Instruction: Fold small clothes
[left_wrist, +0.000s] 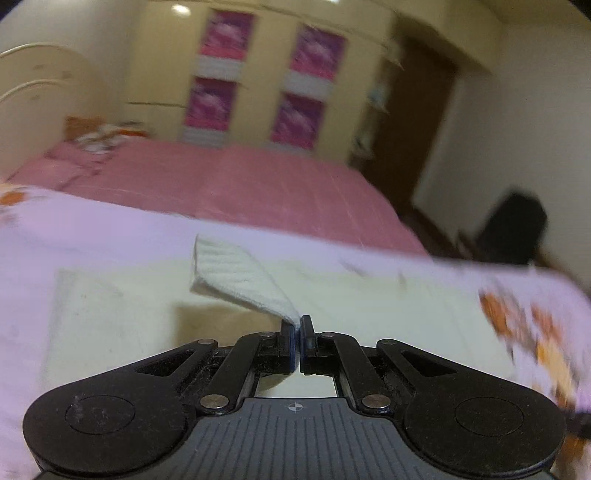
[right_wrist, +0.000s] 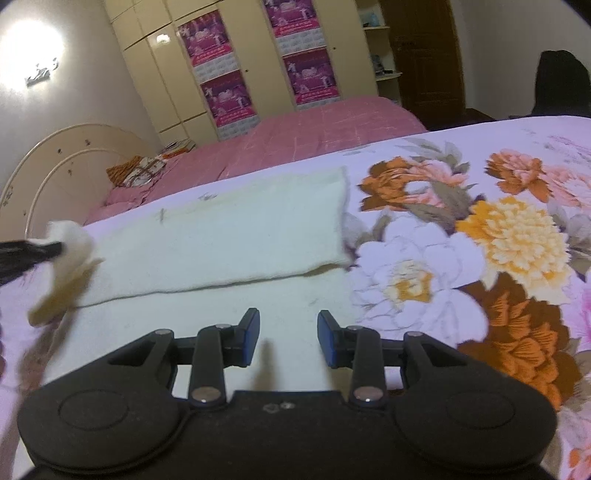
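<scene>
Left gripper (left_wrist: 298, 325): jaws pinching garment (right_wrist: 221, 236) cuff, lifted | right gripper (right_wrist: 288, 338): jaws wide, empty | advice: carry cuff across low, edges aligned, on floral sheet (right_wrist: 498, 258).

**Left tongs clamped, right tongs spread**

The left tongs (left_wrist: 298, 323) are closed, the two blue-padded fingers (left_wrist: 286, 341) pressed almost together, with a corner of the pale cloth (left_wrist: 243, 280) pinched between their tips and lifted. In the right wrist view the same tongs enter as a dark blurred shape at the left edge (right_wrist: 33, 251), raised above the bed. The right tongs (right_wrist: 288, 325) have their jaws wide apart, gripping nothing, the blue pads (right_wrist: 251, 332) facing each other across a clear gap. They hover low, pointing forward and level.
</scene>
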